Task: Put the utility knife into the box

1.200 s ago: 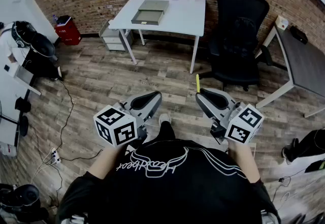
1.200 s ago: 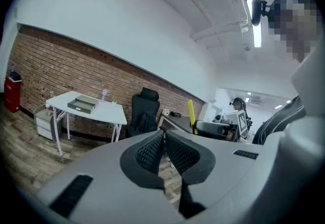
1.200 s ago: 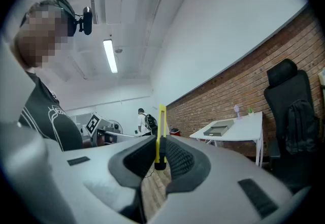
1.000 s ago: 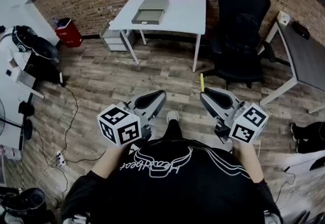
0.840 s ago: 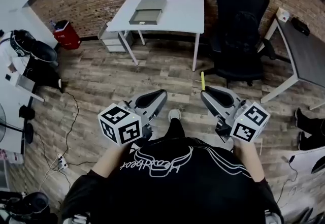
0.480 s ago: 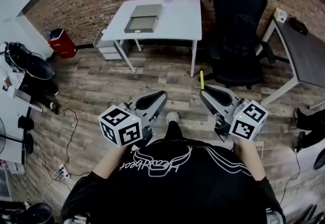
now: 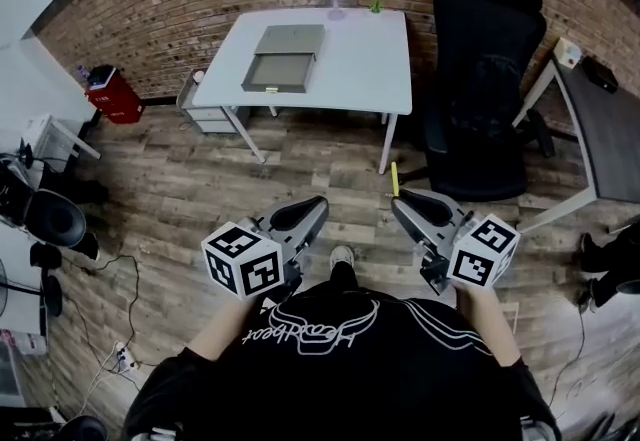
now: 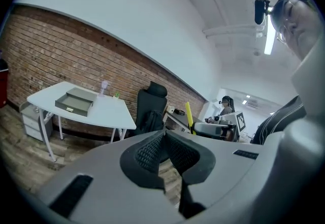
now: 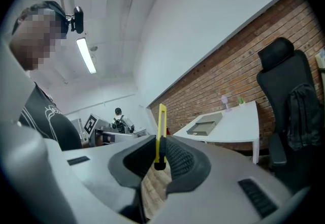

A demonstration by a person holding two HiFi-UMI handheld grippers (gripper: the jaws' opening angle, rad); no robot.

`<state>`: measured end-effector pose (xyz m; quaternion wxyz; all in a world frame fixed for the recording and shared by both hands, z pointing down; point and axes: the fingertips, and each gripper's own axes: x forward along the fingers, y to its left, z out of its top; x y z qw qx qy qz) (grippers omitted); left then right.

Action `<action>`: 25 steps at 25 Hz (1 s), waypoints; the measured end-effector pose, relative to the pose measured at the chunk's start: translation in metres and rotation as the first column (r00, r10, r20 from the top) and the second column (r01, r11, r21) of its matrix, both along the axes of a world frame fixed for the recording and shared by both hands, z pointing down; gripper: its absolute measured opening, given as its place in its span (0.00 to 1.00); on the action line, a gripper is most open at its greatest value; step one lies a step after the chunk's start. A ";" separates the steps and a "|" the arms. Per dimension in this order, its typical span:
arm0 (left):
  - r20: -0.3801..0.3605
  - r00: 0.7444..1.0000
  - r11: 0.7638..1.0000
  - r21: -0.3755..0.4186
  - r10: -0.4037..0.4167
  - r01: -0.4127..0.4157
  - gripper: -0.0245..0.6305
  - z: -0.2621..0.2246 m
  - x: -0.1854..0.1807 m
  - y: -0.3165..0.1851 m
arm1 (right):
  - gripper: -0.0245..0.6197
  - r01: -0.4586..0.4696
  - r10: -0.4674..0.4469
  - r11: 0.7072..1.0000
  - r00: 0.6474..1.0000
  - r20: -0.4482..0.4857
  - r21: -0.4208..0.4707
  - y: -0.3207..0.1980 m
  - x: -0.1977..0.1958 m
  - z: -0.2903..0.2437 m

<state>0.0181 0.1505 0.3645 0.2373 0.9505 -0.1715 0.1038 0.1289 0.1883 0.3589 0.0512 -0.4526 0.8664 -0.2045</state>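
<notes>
Brick-walled room, plank floor. The yellow utility knife (image 9: 161, 126) stands upright, clamped in my right gripper (image 9: 161, 149); the left gripper (image 8: 163, 139) is pinched together on nothing. The white table (image 7: 350, 59) with the grey box (image 7: 283, 57) has drawn nearer (still well ahead) — so I'd say mid-approach.

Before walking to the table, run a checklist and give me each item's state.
1. utility knife clamped in right gripper: ok.
2. left gripper shut with nothing between its jaws: ok.
3. box open-topped on the white table: ok.
4. box within reach: not ok, the table stands well ahead.
5. Knife blade retracted: cannot tell.
</notes>
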 end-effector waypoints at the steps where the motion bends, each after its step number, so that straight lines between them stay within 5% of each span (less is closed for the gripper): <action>1: 0.002 1.000 1.000 -0.007 0.002 -0.002 0.09 0.002 0.003 -0.014 | 0.14 0.003 -0.003 1.000 1.000 0.002 -0.008 -0.014 0.002 0.002; 14: 0.012 0.996 0.994 -0.061 -0.089 0.090 0.09 0.022 0.009 -0.212 | 0.14 0.076 -0.076 0.995 0.997 -0.002 -0.069 -0.215 0.014 0.014; 25: 0.025 0.992 0.987 -0.095 -0.126 0.127 0.09 0.041 0.008 -0.275 | 0.14 0.068 -0.065 0.992 0.997 0.031 -0.107 -0.276 0.020 0.038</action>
